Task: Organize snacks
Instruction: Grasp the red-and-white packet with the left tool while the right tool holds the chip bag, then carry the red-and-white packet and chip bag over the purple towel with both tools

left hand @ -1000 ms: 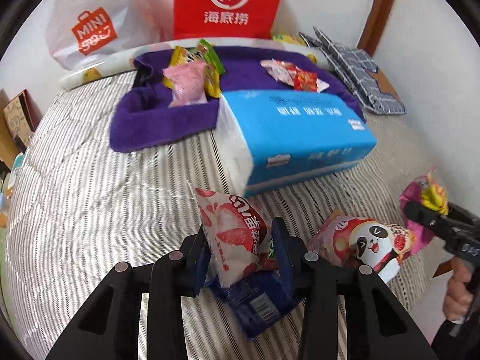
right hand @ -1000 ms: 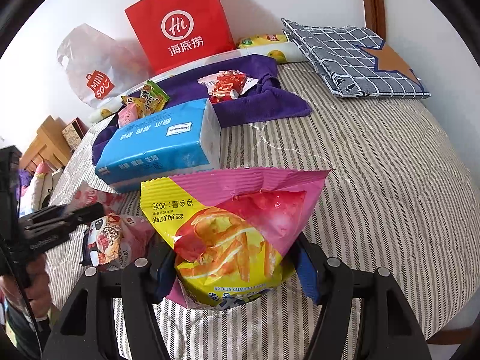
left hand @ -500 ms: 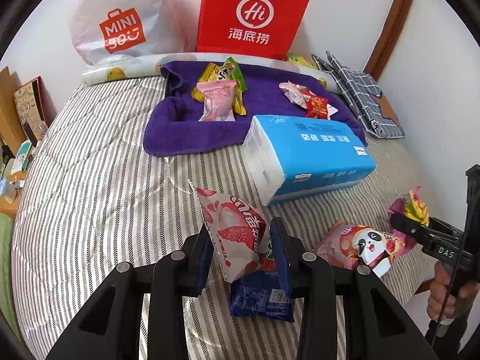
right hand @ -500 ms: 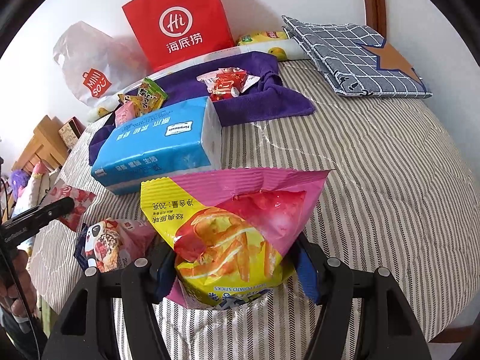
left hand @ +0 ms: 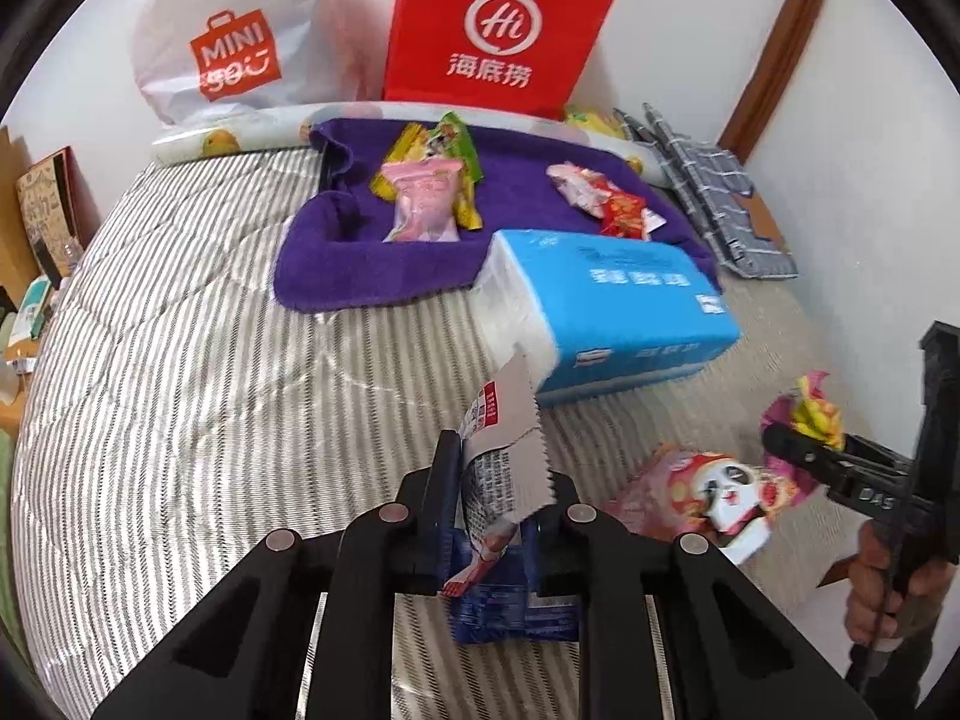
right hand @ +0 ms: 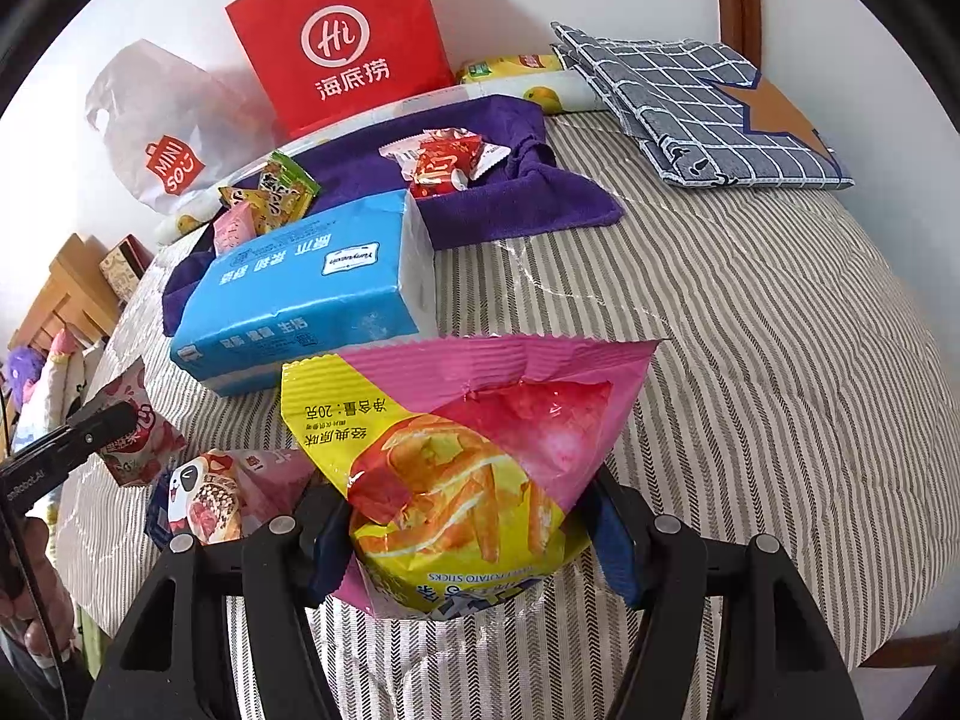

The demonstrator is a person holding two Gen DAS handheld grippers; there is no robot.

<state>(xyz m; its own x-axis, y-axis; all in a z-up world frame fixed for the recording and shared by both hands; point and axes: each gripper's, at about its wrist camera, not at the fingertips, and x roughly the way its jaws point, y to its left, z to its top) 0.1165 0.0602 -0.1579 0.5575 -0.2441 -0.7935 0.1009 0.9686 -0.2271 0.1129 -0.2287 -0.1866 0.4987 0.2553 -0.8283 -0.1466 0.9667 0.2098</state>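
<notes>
My left gripper (left hand: 495, 492) is shut on a small red and white snack packet (left hand: 504, 450), held above the striped bed with its printed back toward me; it also shows in the right wrist view (right hand: 135, 432). My right gripper (right hand: 468, 534) is shut on a pink and yellow potato sticks bag (right hand: 462, 456), seen at the right in the left wrist view (left hand: 807, 414). A panda snack bag (left hand: 702, 495) and a dark blue packet (left hand: 516, 606) lie on the bed below. A purple towel (left hand: 360, 264) holds several snacks: a pink packet (left hand: 423, 198) and red packets (left hand: 606, 201).
A blue tissue pack (left hand: 624, 306) lies in front of the towel. A red paper bag (left hand: 498, 30) and a white plastic bag (left hand: 234, 42) stand against the wall. A folded checked cloth (right hand: 702, 108) lies at the back right. Wooden furniture (right hand: 66, 300) stands left of the bed.
The left gripper has lifted and turned, so the packet now shows its printed white back instead of its red front. The right gripper holds its bag almost still.
</notes>
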